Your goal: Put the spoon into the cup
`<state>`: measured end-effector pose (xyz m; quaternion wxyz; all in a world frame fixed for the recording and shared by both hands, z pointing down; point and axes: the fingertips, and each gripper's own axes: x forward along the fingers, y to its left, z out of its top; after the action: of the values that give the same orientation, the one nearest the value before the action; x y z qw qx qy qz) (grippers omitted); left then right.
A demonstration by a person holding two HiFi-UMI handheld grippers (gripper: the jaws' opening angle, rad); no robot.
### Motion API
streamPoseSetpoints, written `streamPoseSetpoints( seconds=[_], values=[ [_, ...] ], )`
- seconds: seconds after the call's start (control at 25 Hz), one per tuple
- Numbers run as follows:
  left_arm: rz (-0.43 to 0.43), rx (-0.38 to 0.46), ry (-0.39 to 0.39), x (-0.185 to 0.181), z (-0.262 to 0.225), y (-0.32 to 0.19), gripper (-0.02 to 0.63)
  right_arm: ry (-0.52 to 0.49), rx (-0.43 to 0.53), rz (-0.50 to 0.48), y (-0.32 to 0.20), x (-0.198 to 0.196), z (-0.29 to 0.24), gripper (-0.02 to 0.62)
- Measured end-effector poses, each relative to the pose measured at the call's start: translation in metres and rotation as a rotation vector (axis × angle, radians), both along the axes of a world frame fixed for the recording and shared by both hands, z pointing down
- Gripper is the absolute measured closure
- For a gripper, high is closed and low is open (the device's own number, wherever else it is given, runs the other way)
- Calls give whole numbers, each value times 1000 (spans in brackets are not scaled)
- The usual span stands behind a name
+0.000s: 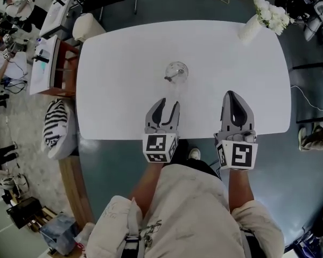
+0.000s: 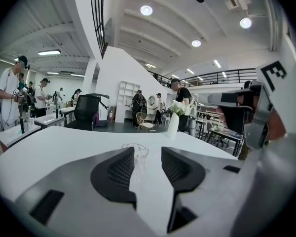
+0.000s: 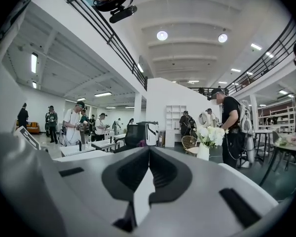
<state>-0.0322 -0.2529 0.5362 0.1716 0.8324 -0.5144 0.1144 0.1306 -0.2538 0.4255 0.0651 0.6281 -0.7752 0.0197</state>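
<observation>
- The spoon (image 1: 170, 77) sits inside the clear glass cup (image 1: 177, 70), which stands near the middle of the white surface (image 1: 118, 90).
- The left claw (image 1: 169, 102) rests at the near edge, just short of the cup, jaws apart and empty.
- The right claw (image 1: 230, 94) lies beside it at the near edge, jaws together, holding nothing.
- A vase of white flowers (image 1: 253, 26) stands at the far right corner.
</observation>
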Motion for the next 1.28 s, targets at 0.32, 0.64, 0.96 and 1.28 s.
streamPoseSetpoints(
  seconds=[0.32,0.64,0.96,1.28],
  values=[
    [-33,112,-43,1,-40,39,437,-8,52,-1,41,22,-14,606],
    [-112,309,-69,-12,-121,81,437,15,137,-18,85,34,-47,606],
    [-148,493,-105,-10,-190,121,437,10,216,-8,117,50,-78,606],
    [-154,546,-95,-10,-204,134,460,3,252,-18,129,45,-87,606]
  ],
)
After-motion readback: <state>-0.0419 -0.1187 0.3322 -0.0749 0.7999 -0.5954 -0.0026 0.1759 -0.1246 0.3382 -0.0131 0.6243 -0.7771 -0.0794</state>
